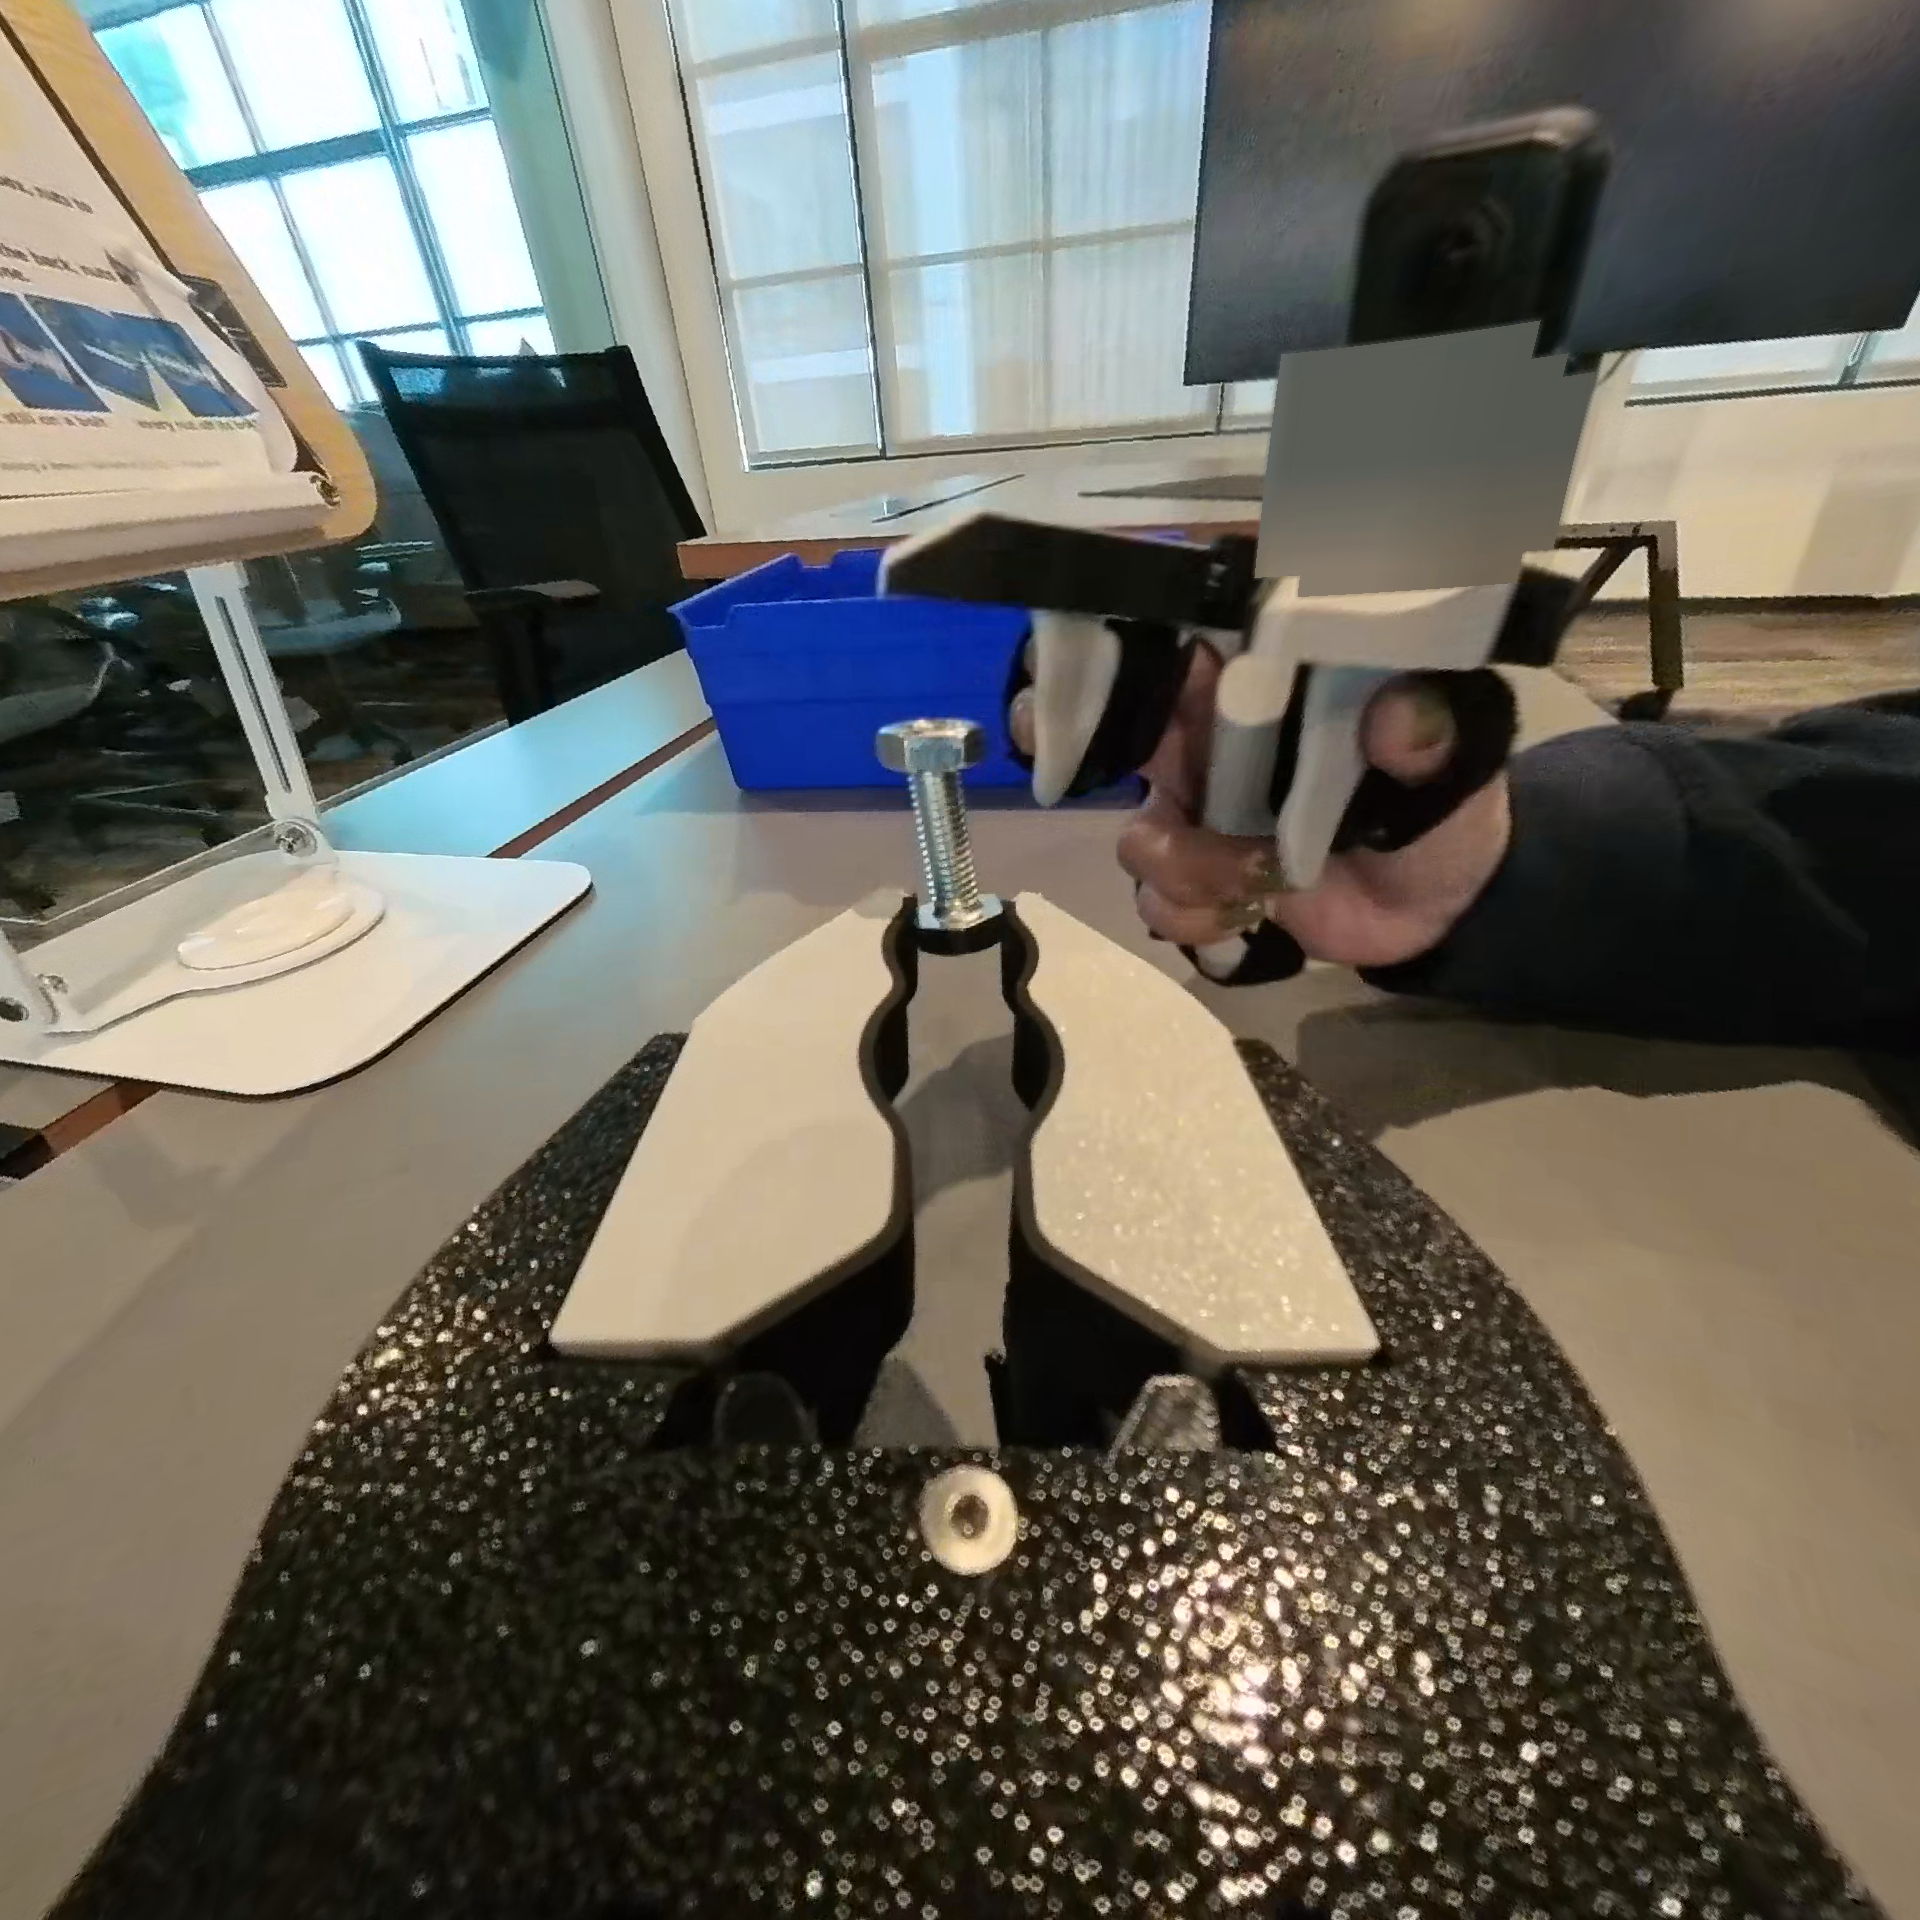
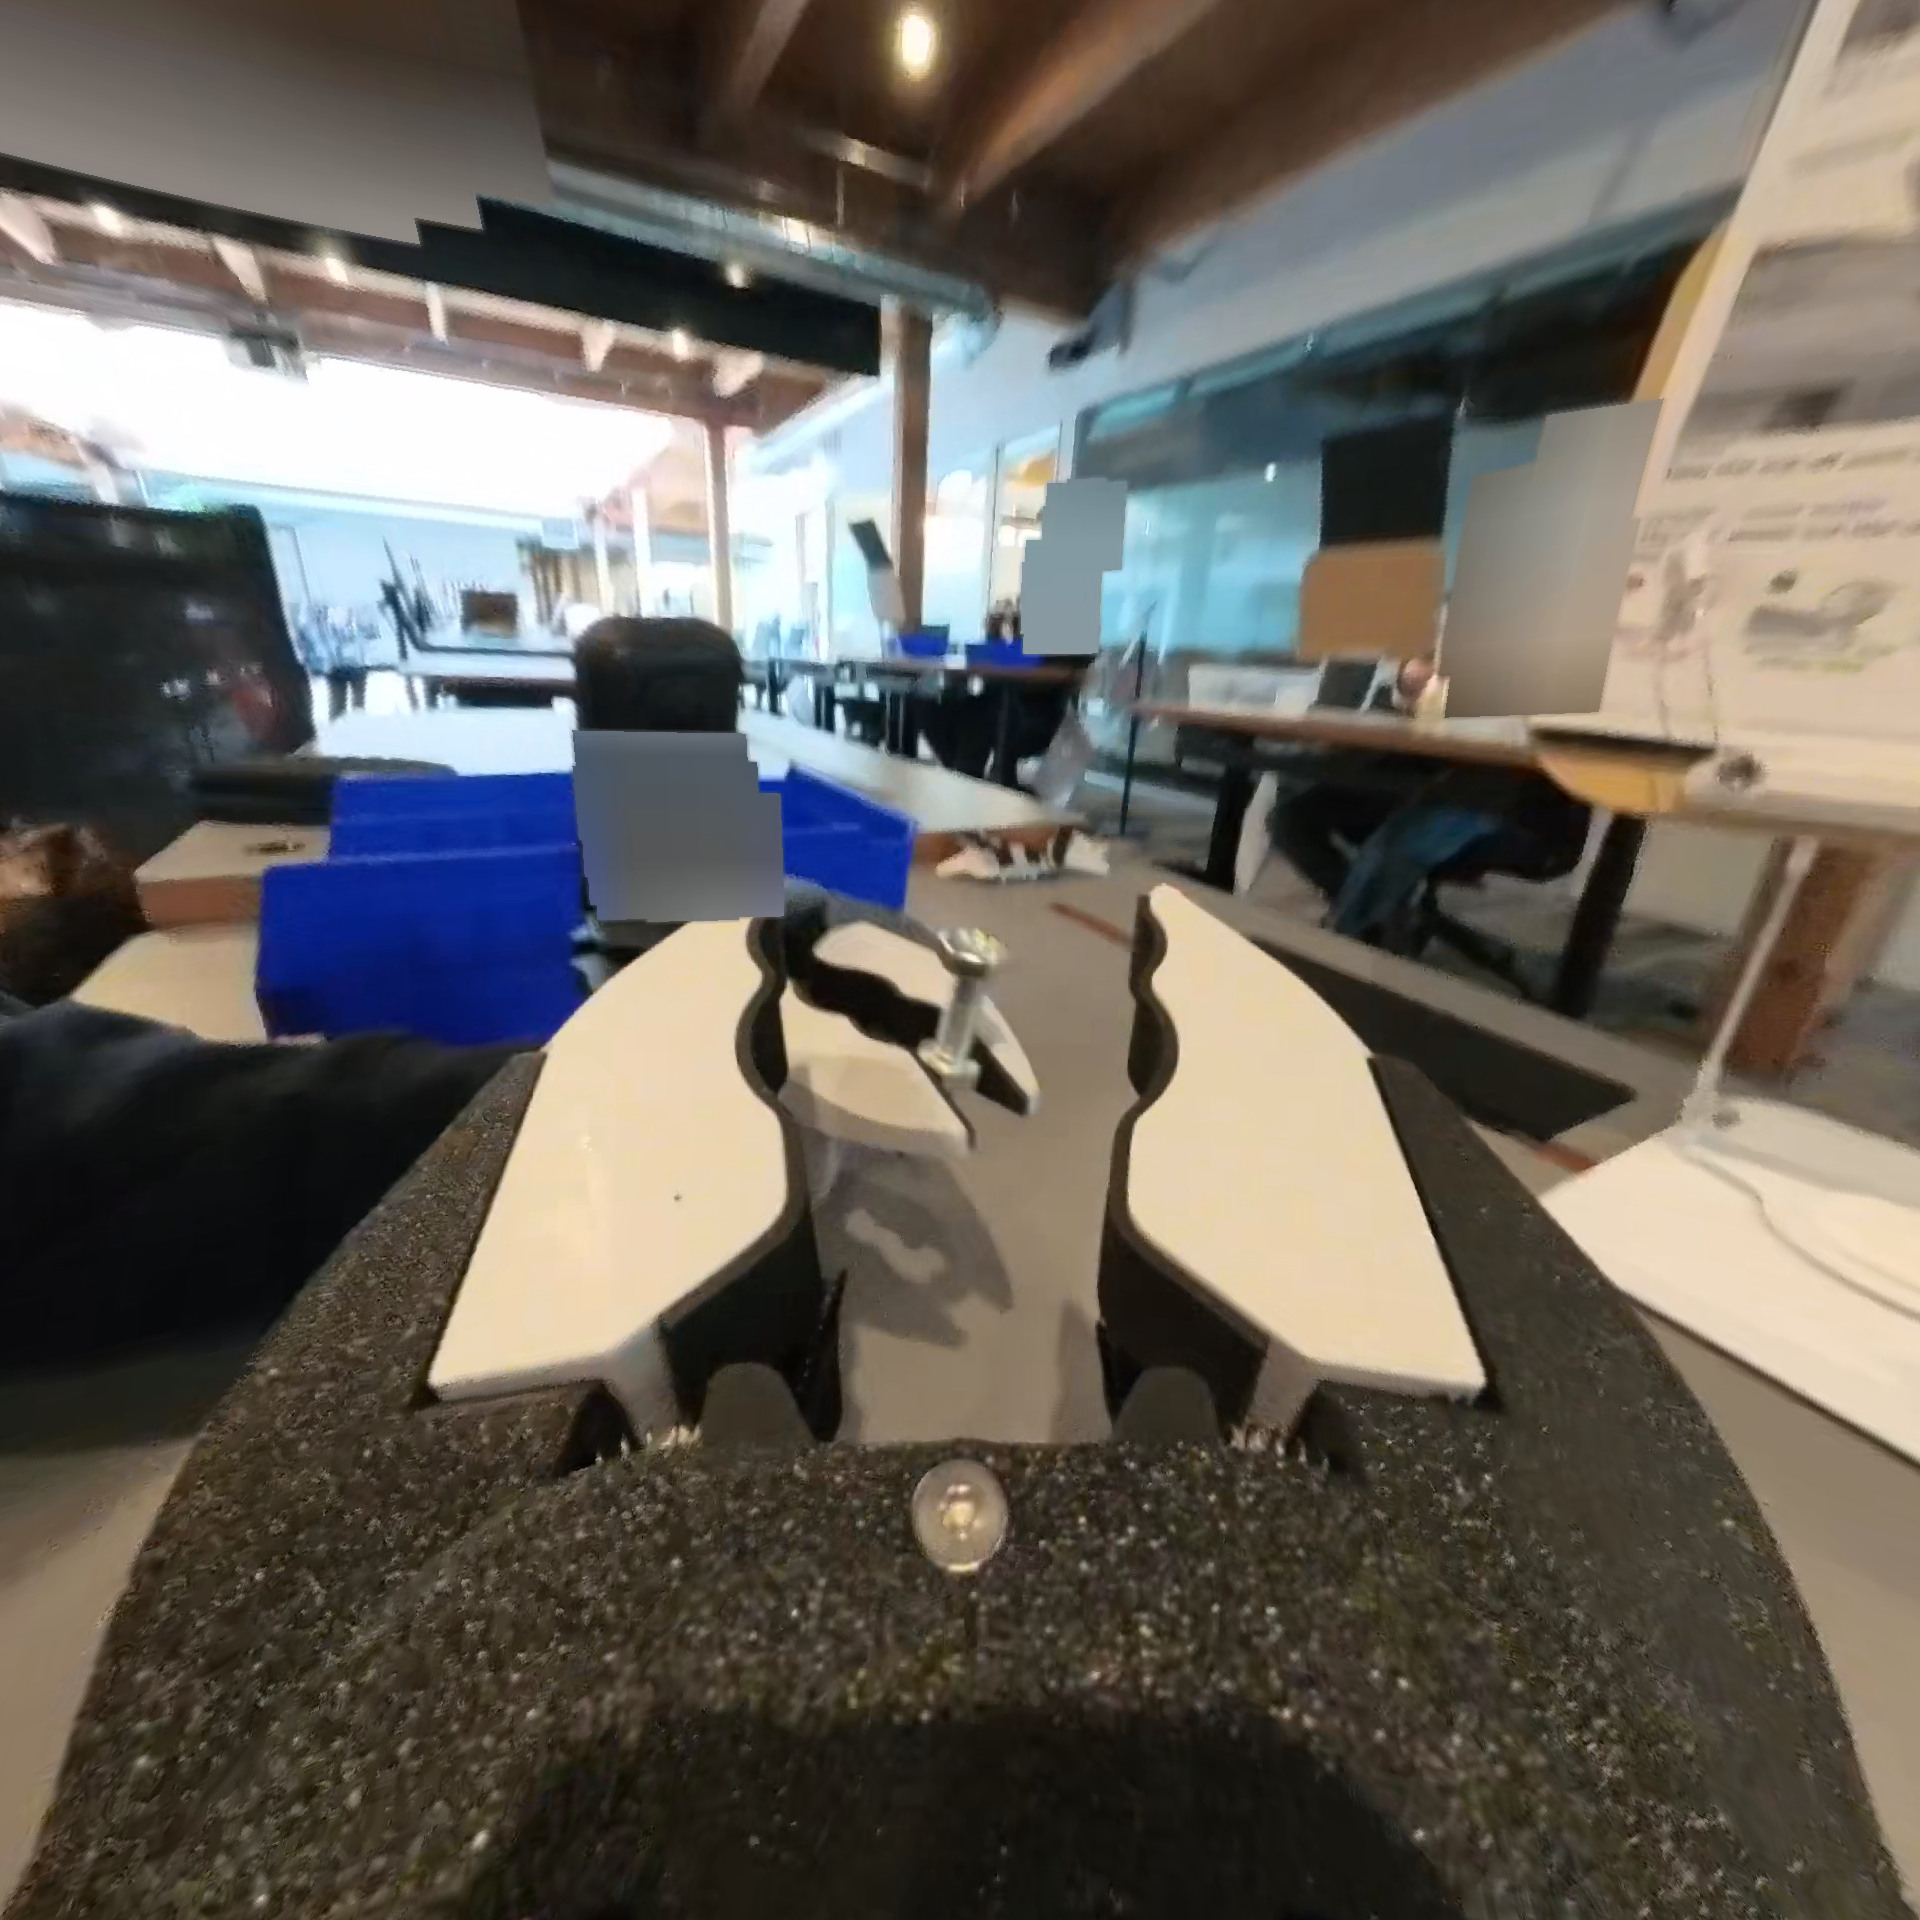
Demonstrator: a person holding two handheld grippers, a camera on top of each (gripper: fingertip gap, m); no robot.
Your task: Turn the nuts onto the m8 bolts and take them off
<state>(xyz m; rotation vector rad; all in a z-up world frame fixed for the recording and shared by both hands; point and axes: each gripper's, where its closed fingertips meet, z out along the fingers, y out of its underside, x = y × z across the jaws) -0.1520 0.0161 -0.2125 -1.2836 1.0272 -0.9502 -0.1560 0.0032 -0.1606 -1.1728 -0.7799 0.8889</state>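
Nut (image 1: 954, 918) — hexagonal, shiny steel, jaws-clamped.

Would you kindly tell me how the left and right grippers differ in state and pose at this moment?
The left gripper has its fingers nearly together, clamped on the nut with the bolt standing up from it; the right gripper stands wide open and holds nothing. The left lies low over the table; the right is raised beside the bolt. Both have white fingers with black pads.
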